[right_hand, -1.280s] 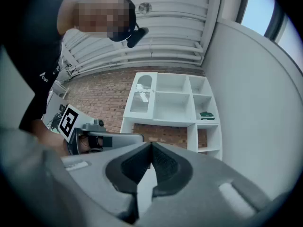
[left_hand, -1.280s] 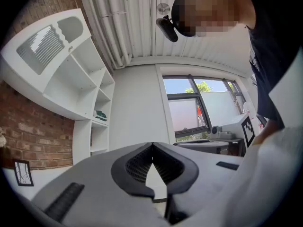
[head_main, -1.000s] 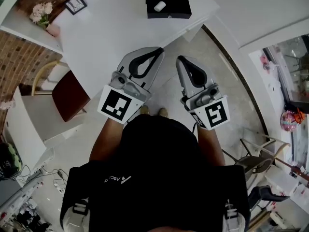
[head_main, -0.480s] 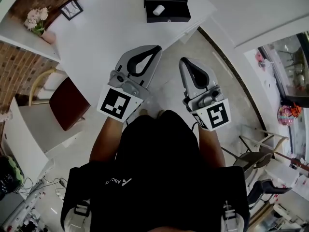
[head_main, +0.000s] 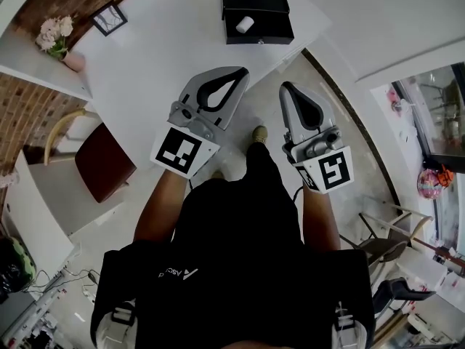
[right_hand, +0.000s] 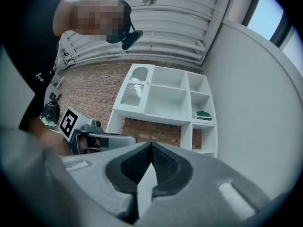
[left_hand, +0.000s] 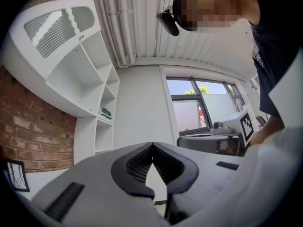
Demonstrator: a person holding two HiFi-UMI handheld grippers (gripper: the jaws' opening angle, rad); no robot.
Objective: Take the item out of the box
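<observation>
An open black box (head_main: 257,13) stands on the white table (head_main: 167,57) near its far right corner, with a small white cylinder-shaped item (head_main: 244,25) lying inside it. My left gripper (head_main: 240,73) is shut and empty, held over the table's near edge, well short of the box. To its right my right gripper (head_main: 288,88) hangs over the floor, also shut with nothing in it. In the left gripper view the left gripper (left_hand: 152,145) points up at a wall and window. The right gripper (right_hand: 151,144) in its own view faces white shelves.
A framed picture (head_main: 110,17) and a pot of pink flowers (head_main: 59,36) sit at the table's far left. A brown chair (head_main: 102,158) stands left of the table. More chairs (head_main: 385,242) and clutter lie at the right. White shelving (right_hand: 165,108) stands against a brick wall.
Both grippers have drifted slightly forward and to the right, toward the table. A foot has stepped forward between them. Both jaws stay shut.
</observation>
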